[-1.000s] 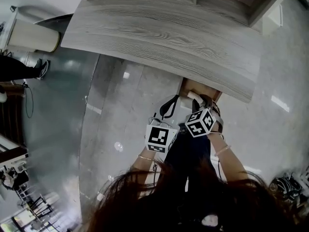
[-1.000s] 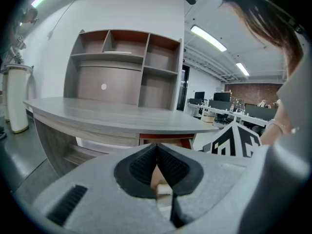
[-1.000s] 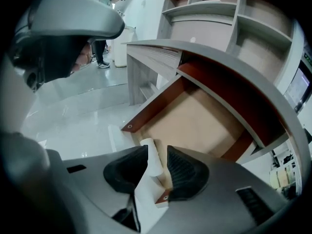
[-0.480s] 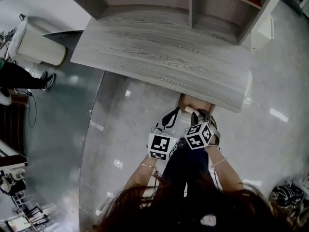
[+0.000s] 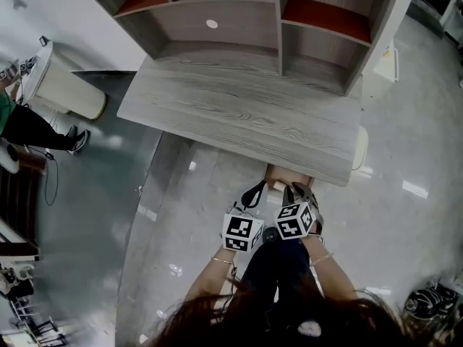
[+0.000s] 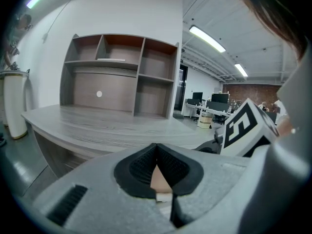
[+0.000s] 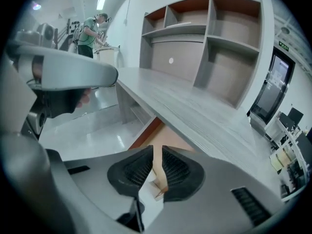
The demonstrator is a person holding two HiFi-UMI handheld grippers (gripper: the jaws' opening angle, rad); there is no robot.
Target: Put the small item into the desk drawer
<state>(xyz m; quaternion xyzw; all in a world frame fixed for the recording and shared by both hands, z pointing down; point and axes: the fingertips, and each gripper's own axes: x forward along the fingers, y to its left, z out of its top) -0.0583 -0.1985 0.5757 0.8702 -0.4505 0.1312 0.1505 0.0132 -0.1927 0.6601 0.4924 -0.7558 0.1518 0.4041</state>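
Observation:
The open drawer (image 5: 278, 173) shows its tan inside under the grey desk's (image 5: 239, 114) front edge. A small pale item (image 7: 158, 189) lies low in the drawer (image 7: 163, 130), seen through the gap in the right gripper view. My right gripper (image 5: 298, 192) hangs above the drawer. Its jaws (image 7: 157, 155) have just been closing and stand a narrow slit apart with nothing between them. My left gripper (image 5: 254, 191) is beside it on the left, its pads (image 6: 146, 165) meeting at the tips, and it holds nothing.
A shelf unit (image 5: 304, 20) stands on the back of the desk. A white bin (image 5: 69, 92) and a standing person (image 5: 29, 125) are on the left. A dark bag (image 5: 427, 302) lies on the glossy floor at the bottom right.
Both grippers have drawn back from the drawer towards the person's body. The head view has tipped up, so the shelf unit now shows.

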